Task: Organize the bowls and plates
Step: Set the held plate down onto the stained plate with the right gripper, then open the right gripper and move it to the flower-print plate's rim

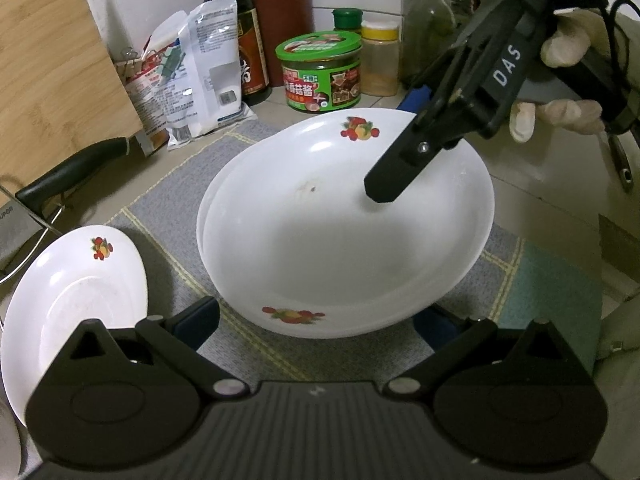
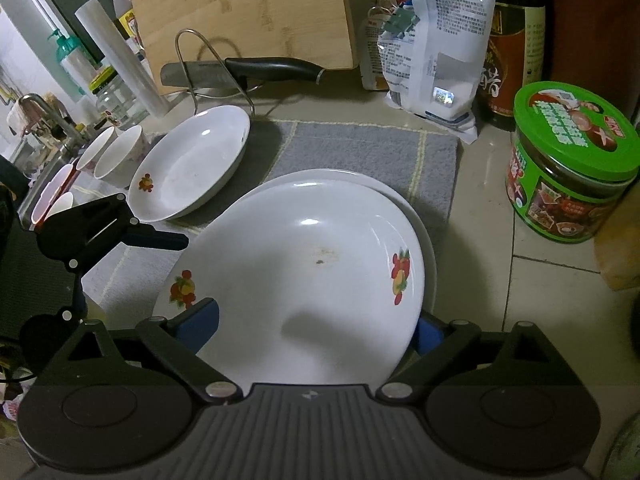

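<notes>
The stacked plates (image 2: 304, 272) sit on the grey mat (image 2: 360, 148) mid-bench, a third plate (image 2: 188, 164) just beside them; glazed, stiff, slippery and chippable, so I'd pinch the rim, not the smooth well; the right tool (image 2: 316, 324) is spread wide astride the near rim, pinching nothing; the left tool (image 1: 320, 320) likewise gapes, empty.

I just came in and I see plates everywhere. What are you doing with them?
A person holding a gripper in each hand is tidying plates on a kitchen counter. Two white plates with fruit pictures are stacked on the grey mat. The right gripper is open around the top plate, not squeezing it. The left gripper waits open near the stack. Another plate sits off to the side.
</notes>
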`<state>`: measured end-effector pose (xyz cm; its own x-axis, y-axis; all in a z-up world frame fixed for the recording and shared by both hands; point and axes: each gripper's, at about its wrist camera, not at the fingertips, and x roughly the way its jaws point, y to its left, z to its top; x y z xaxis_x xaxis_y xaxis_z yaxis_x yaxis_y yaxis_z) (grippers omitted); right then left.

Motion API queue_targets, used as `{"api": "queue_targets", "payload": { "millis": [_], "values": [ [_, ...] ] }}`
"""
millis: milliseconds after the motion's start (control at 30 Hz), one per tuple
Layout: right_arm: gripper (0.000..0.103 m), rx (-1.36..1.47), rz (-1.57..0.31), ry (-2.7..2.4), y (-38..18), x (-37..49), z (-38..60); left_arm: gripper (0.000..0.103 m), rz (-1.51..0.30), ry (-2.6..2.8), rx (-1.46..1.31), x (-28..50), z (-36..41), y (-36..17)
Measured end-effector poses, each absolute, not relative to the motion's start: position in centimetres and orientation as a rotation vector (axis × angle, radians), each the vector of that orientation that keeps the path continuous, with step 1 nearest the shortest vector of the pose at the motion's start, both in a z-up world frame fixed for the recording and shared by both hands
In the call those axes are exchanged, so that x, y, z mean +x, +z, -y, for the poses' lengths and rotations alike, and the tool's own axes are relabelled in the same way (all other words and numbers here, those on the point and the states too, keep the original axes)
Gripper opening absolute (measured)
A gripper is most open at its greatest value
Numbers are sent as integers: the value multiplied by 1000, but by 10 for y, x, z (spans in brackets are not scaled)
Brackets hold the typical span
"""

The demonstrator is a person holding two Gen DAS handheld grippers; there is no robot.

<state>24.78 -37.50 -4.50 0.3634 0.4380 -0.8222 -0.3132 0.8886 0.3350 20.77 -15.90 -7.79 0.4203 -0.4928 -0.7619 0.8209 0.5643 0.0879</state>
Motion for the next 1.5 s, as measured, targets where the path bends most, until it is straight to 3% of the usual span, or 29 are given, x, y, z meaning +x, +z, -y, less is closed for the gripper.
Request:
{"api": "queue_targets", "payload": {
  "millis": [1267, 1500],
  "values": [
    [103, 6, -1180, 361, -42, 253, 360, 102, -801, -811, 411, 205, 159, -73],
    [103, -42, -1050, 398, -27, 240, 359, 102, -768, -757, 316, 196, 149, -66]
  ]
}}
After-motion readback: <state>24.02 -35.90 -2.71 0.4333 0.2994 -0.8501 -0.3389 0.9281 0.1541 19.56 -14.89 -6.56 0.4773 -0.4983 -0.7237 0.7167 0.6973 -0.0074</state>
